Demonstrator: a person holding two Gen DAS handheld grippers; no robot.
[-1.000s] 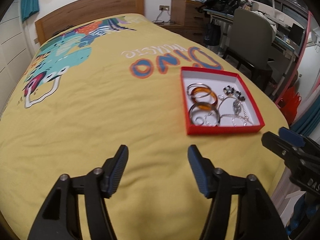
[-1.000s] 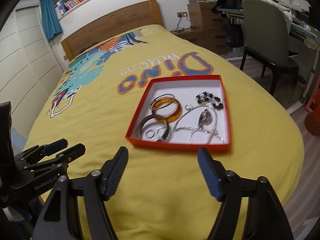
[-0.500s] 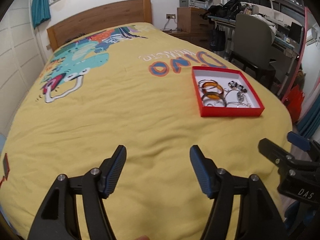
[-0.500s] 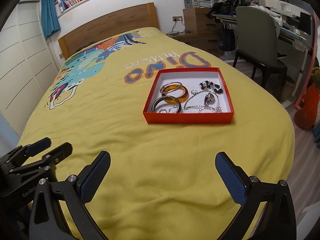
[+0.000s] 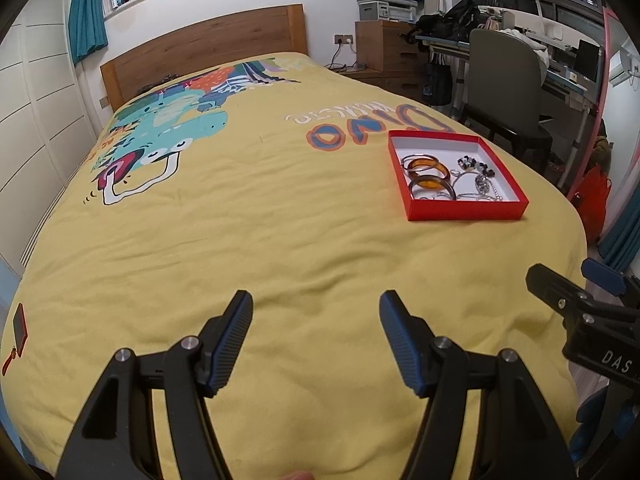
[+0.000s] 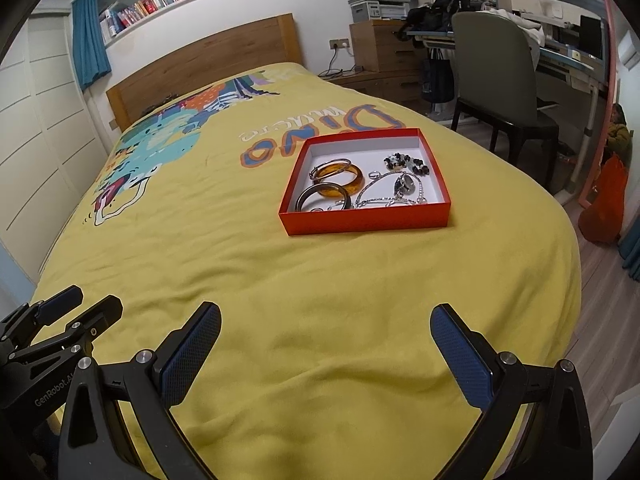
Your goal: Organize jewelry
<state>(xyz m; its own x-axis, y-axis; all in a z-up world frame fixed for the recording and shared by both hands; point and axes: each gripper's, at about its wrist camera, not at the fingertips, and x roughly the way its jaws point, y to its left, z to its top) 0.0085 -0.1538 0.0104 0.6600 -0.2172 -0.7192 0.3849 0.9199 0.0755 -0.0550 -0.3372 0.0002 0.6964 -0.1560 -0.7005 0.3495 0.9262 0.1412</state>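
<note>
A shallow red box [image 6: 368,220] with a white inside lies on the yellow bedspread [image 6: 240,264]. In it are amber bangles [image 6: 344,174], a dark bead bracelet [image 6: 406,163] and tangled silver chains [image 6: 396,196]. The left wrist view has the same box [image 5: 466,212] far off to the right, with the bangles [image 5: 430,166] in it. My right gripper [image 6: 326,314] hangs open very wide over bare bedspread, well short of the box. My left gripper [image 5: 316,304] is open too, with nothing between its fingers. Each gripper shows at the edge of the other's view, the left [image 6: 94,300] and the right [image 5: 564,276].
A grey chair [image 6: 496,68] and a cluttered desk [image 6: 560,56] stand right of the bed, over wooden floor [image 6: 600,320]. A wooden headboard [image 6: 208,64] and a dresser [image 6: 380,48] are at the far end. A small red object [image 5: 18,328] lies at the bed's left edge.
Both grippers have drawn back from the red box, which now looks smaller and farther off. The right gripper's jaws have spread much wider. The left jaws kept their gap.
</note>
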